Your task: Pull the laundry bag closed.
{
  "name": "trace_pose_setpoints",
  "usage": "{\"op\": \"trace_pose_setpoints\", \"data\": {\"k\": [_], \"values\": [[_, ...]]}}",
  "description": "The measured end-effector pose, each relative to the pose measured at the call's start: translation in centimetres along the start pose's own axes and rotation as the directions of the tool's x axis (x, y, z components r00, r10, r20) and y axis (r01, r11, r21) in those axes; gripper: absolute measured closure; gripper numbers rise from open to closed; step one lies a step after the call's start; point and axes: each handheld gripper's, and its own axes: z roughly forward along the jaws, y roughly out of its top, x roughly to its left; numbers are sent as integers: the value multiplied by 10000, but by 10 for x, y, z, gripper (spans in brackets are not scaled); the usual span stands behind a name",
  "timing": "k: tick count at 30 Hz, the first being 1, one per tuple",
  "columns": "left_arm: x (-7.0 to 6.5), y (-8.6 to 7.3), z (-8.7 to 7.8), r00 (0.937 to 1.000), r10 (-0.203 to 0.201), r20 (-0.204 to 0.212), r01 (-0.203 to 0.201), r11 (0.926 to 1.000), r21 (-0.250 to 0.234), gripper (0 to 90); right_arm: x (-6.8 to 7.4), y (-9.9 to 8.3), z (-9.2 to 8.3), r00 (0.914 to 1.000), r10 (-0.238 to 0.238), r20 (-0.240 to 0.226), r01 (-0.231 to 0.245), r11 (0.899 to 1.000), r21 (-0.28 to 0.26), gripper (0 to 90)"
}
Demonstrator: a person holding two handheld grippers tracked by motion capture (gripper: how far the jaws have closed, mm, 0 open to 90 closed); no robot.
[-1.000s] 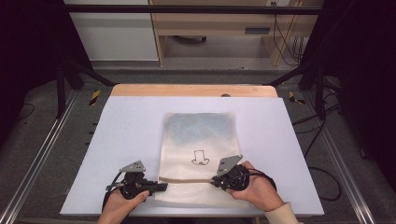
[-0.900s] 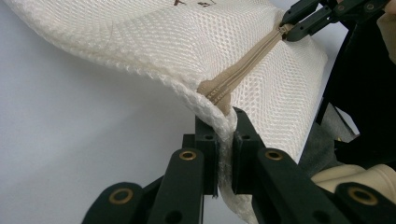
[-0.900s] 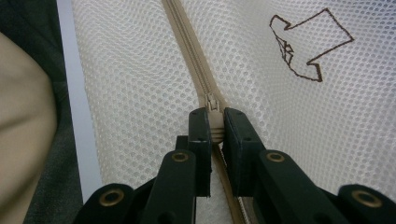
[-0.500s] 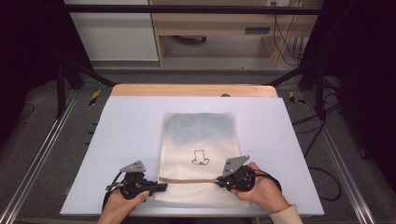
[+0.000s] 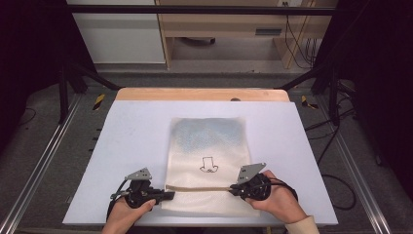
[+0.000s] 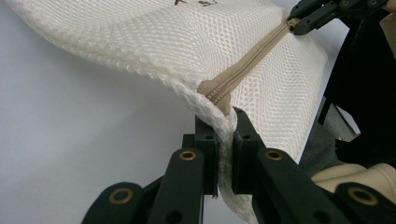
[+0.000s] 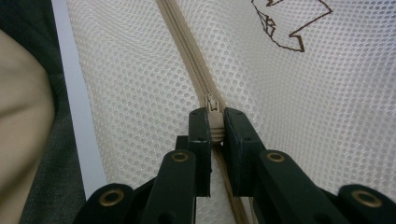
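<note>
- A white mesh bag (image 5: pixel 208 161) lies flat in the middle of the worktop (image 5: pixel 126 126), a bit toward the bottom of the high view.
- The bag has a small dark drawing (image 5: pixel 209 165) on it, near its middle.
- A tan zipper (image 5: pixel 199 188) runs across the bag from side to side, near the bag's lower edge in the high view.
- The left gripper (image 5: pixel 168 196) is at the lower left of the high view, at the bag's left edge.
- In the left gripper view, the left gripper (image 6: pixel 225 123) is clamped on the thick edge of the bag (image 6: pixel 163 42), right where the zipper (image 6: pixel 243 65) ends. The edge is pinched tight between the two black jaws.
- There the bag's edge is lifted a little off the worktop (image 6: pixel 70 140) and curves up.
- The right gripper (image 5: pixel 233 191) is at the lower right of the high view, at the other end of the zipper.
- In the right gripper view, the right gripper (image 7: pixel 215 122) is clamped on the zipper pull (image 7: pixel 214 112). The pull sits squeezed between the jaws.
- In that view the zipper (image 7: pixel 187 51) runs from the pull up to the top of the frame, and the drawing (image 7: pixel 289 23) is at the upper right.
- The right gripper also shows far off at the upper right of the left gripper view, at the far end of the zipper.
- A hand (image 5: pixel 277 202) holds the right gripper, and another hand (image 5: pixel 124 219) holds the left one, both at the bottom edge of the high view.
</note>
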Motion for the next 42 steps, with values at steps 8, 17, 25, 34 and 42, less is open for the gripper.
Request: {"op": "trace_pose_setpoints", "data": {"k": [8, 17, 25, 34, 42], "values": [[0, 0, 0, 10000, -29, 19, 29, 10000, -17, 838, 0, -4, -2, 10000, 78, 15, -78, 9999, -80, 820], [0, 0, 0, 10000, -21, -17, 21, 10000, -18, 838, -3, -12, -8, 9996, 241, 147, -240, 9997, -56, 820], [0, 0, 0, 10000, -52, -1, 52, 10000, -35, 838, -5, -17, -12, 9992, 322, 253, -319, 9994, -111, 820], [0, 0, 0, 10000, -53, -14, 53, 10000, -46, 838, -6, -22, -17, 9982, 479, 350, -475, 9988, -139, 819], [0, 0, 0, 10000, -49, -24, 49, 10000, -56, 838, -8, -26, -21, 9974, 567, 437, -559, 9983, -176, 819]]}}
